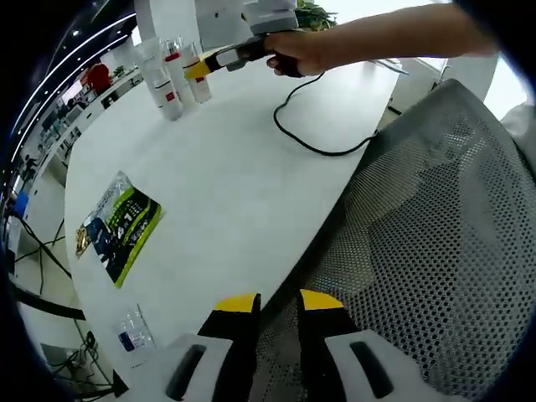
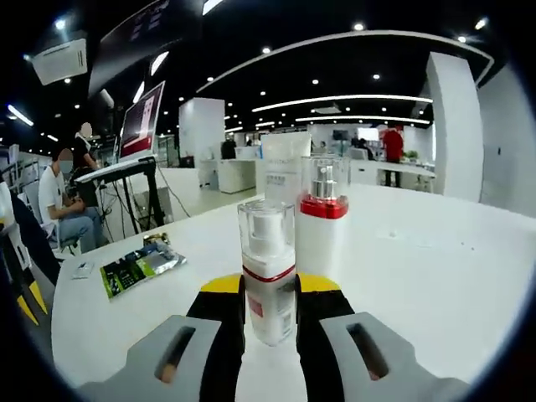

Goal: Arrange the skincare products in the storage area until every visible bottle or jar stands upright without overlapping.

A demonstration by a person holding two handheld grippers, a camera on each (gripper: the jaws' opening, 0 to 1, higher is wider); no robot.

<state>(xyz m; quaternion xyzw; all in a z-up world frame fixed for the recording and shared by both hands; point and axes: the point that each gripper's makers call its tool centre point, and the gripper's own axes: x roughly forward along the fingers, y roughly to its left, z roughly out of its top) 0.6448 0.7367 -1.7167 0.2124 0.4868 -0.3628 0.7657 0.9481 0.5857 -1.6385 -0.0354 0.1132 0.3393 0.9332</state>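
Observation:
Three skincare products stand upright in a group at the far end of the white table (image 1: 226, 193): a white tube (image 2: 285, 167), a tall pump bottle with a red collar (image 2: 324, 218) and a small clear bottle with a red band (image 2: 268, 276). My right gripper (image 2: 270, 289) has its yellow-tipped jaws closed against both sides of the small clear bottle, which rests on the table. In the left gripper view the group (image 1: 172, 75) is at the upper left, with a hand (image 1: 301, 50) holding the right gripper (image 1: 201, 69) beside it. My left gripper (image 1: 280, 303) hovers over the table edge, narrowly open and holding nothing.
A green printed packet (image 1: 117, 226) lies flat on the table, and a small clear sachet (image 1: 132, 331) sits near the front edge. A black cable (image 1: 318, 142) trails across the table. A grey mesh chair back (image 1: 435, 234) stands right of my left gripper. People sit in the background.

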